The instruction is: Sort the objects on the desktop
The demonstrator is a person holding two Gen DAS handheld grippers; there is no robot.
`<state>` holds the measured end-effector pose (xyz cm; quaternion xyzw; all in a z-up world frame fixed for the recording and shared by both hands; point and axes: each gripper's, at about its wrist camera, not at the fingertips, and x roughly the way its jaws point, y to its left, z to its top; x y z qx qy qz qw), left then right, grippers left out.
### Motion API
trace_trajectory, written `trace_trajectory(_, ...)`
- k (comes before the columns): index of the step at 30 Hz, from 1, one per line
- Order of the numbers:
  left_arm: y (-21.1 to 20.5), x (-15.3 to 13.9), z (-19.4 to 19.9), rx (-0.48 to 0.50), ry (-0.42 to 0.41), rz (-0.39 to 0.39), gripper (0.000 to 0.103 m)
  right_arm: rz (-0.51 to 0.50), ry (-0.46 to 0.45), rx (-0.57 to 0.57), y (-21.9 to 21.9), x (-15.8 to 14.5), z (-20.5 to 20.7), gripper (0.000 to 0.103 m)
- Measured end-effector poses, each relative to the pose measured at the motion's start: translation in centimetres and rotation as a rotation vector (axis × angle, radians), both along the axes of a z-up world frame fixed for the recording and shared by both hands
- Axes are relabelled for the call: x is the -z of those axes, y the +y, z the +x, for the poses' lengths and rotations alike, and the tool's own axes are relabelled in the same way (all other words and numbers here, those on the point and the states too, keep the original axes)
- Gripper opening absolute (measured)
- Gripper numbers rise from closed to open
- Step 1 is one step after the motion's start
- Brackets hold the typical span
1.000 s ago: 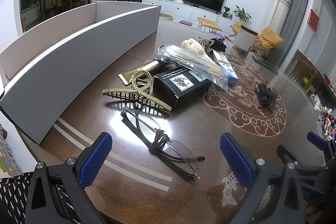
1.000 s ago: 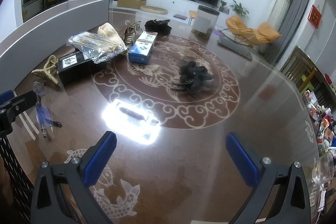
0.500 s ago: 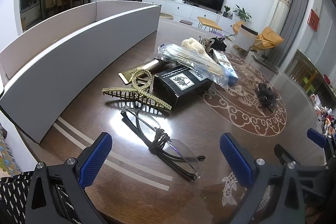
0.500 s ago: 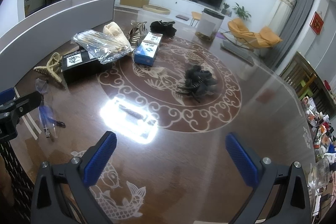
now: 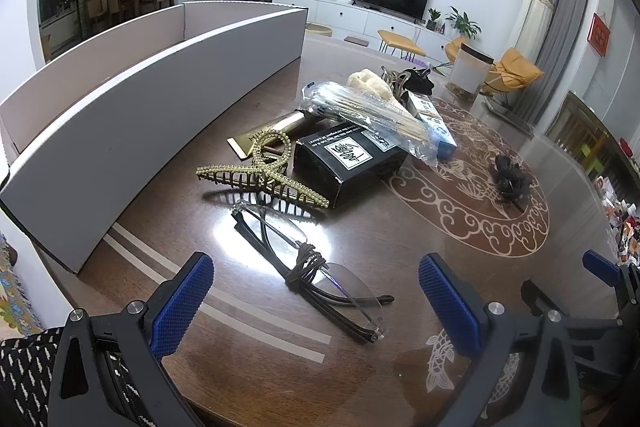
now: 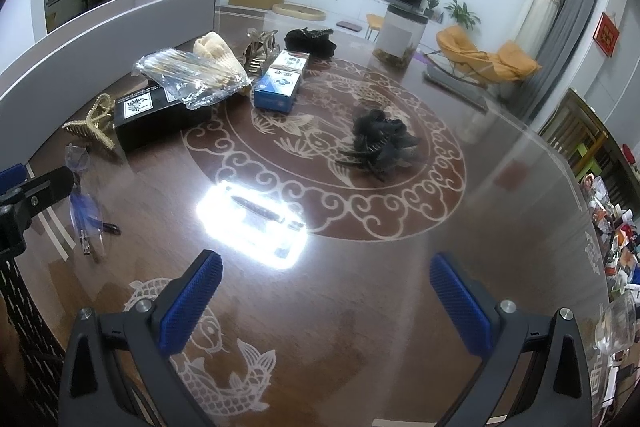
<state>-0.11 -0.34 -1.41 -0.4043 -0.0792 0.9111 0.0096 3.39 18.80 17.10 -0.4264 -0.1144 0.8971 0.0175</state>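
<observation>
My left gripper (image 5: pixel 316 301) is open and empty, just short of folded glasses (image 5: pixel 308 263) with a cord around them. Beyond them lie a gold hair claw (image 5: pixel 262 175), a black box (image 5: pixel 348 159), a bag of sticks (image 5: pixel 372 115) and a blue box (image 5: pixel 434 125). My right gripper (image 6: pixel 326 293) is open and empty over bare table. In its view a black hair claw (image 6: pixel 378 143) lies ahead, with the blue box (image 6: pixel 282 81), the black box (image 6: pixel 156 115) and the glasses (image 6: pixel 86 211) to the left.
A long white cardboard box (image 5: pixel 132 103) stands along the table's left side. A gold tube (image 5: pixel 272 133), a beige loofah (image 5: pixel 370 85), a black pouch (image 6: pixel 310 41) and a clear canister (image 6: pixel 398 35) lie farther back. A wine glass (image 6: pixel 614 323) stands at the right edge.
The right gripper has drifted slightly forward and right over the table. The left gripper has barely moved. Nothing was picked up.
</observation>
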Motion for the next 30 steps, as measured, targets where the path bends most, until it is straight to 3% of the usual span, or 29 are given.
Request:
trace_trajectory(12, 0.0, 0.0, 0.0, 0.0, -0.001, 0.002, 0.103, 0.002, -0.006, -0.009, -0.2, 0.2, 0.0, 0.103)
trace_trajectory(19, -2.5, -1.0, 0.5, 0.001, -0.03, 0.061, 0.103, 0.016, -0.012, -0.003, 0.3, 1.0, -0.4, 0.103)
trace_trajectory(24, -4.3, -0.6, 0.7, 0.067, -0.089, 0.072, 0.103, -0.024, -0.052, -0.001, 0.7, 2.4, -1.3, 0.103)
trace_trajectory(28, -4.4, 0.8, -0.1, 0.088, -0.163, 0.134, 0.103, -0.029, -0.062, -0.02, 0.6, 3.1, -1.8, 0.103)
trace_trajectory(30, -3.6, 1.1, -0.6, 0.102, -0.186, 0.115, 0.103, -0.025, -0.067, -0.032, 0.6, 3.3, -2.1, 0.103)
